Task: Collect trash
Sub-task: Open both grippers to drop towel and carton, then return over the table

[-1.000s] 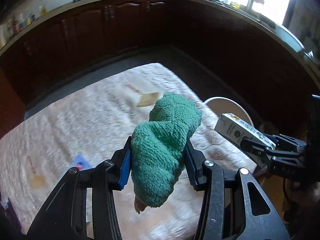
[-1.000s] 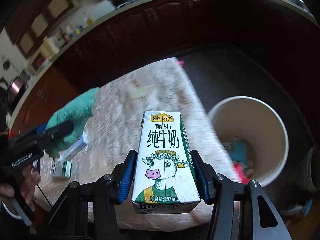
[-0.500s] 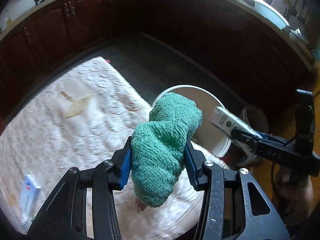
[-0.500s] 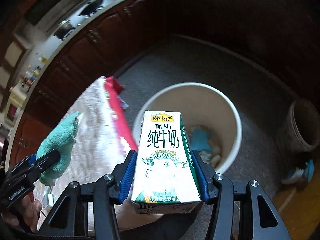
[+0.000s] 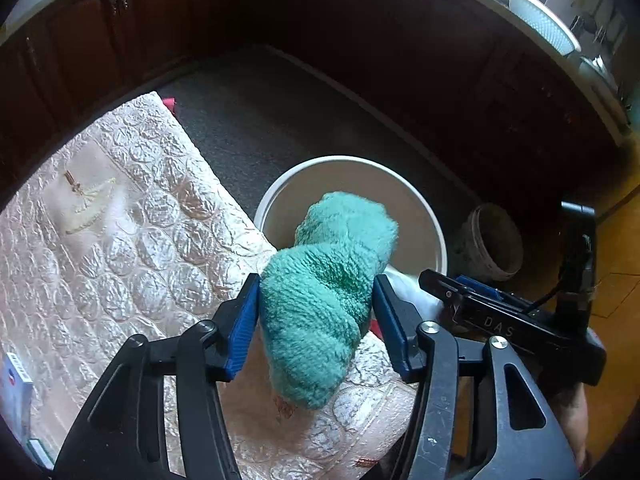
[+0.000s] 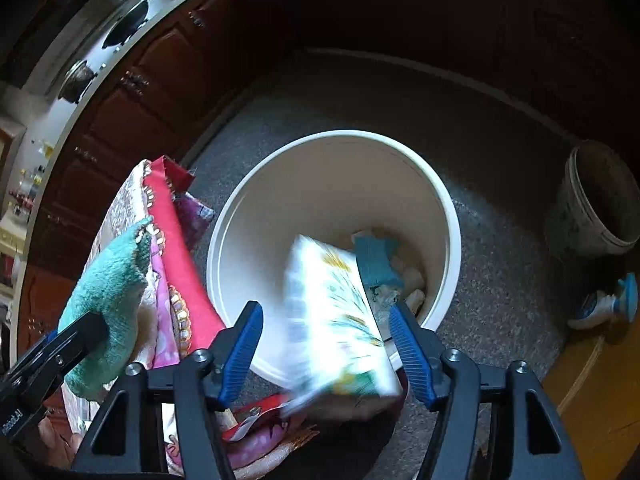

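My left gripper [image 5: 316,322] is shut on a green towel [image 5: 328,288] and holds it over the table corner beside the white bin [image 5: 434,228]. In the right wrist view my right gripper [image 6: 326,344] is open above the white bin [image 6: 452,216]. The milk carton [image 6: 336,320] is blurred and tilted between the spread jaws, touching neither, falling toward the bin. Blue and pale trash [image 6: 376,260] lies at the bin's bottom. The towel [image 6: 108,292] also shows at the left of that view.
A quilted pink cloth [image 5: 120,248] covers the table, with a small box [image 5: 14,380] at its left edge. A dirty small bucket [image 5: 492,240] stands right of the bin. Dark wooden cabinets [image 5: 120,20] ring the grey floor.
My right gripper has opened and let go of the milk carton, which now drops toward the bin. Both grippers have moved right, closer over the bin. The left still holds the towel.
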